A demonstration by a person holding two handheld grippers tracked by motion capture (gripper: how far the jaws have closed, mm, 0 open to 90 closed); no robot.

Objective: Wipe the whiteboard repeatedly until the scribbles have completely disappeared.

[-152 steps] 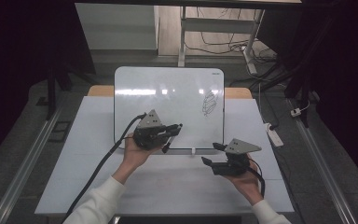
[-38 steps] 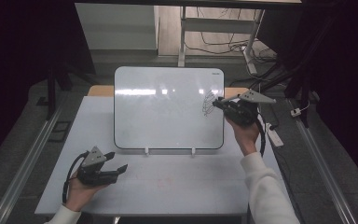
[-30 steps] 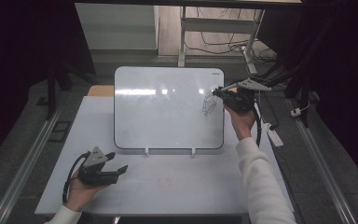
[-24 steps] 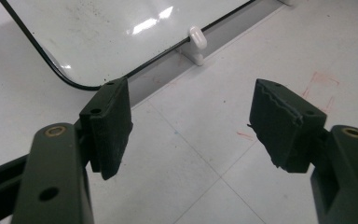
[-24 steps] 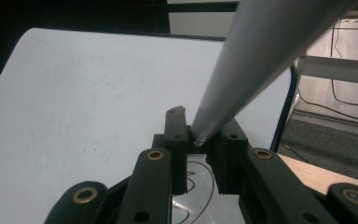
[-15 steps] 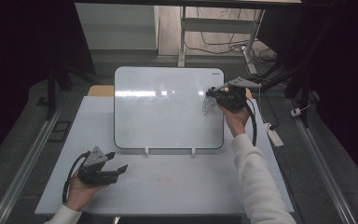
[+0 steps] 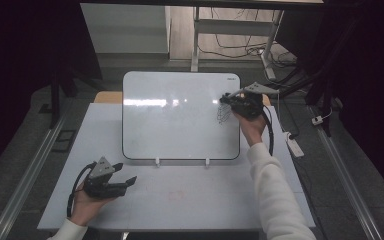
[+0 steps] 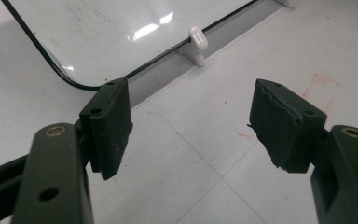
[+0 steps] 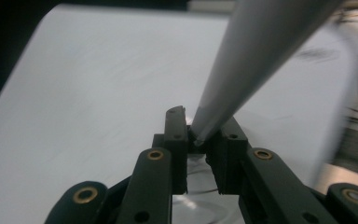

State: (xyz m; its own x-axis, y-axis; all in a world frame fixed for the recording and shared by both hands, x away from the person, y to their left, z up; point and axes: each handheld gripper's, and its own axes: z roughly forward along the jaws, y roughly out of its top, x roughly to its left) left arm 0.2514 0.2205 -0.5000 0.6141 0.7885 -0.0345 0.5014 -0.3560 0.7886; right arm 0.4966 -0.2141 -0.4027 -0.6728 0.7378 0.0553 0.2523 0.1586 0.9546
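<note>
A: Right gripper (image 7: 226, 99), jaw condition?

B: Clamped on a slim grey marker pen (image 9: 256, 60); the pen slants up out of the grip; the gripper sits at the black scribble (image 7: 223, 114) near the right edge of the white, black-rimmed whiteboard (image 7: 175, 130).

A: Left gripper (image 7: 128, 181)?

B: Jaws wide apart, nothing between them; it rests on the pale grey table (image 7: 190, 200), near the whiteboard's lower left corner.
</note>
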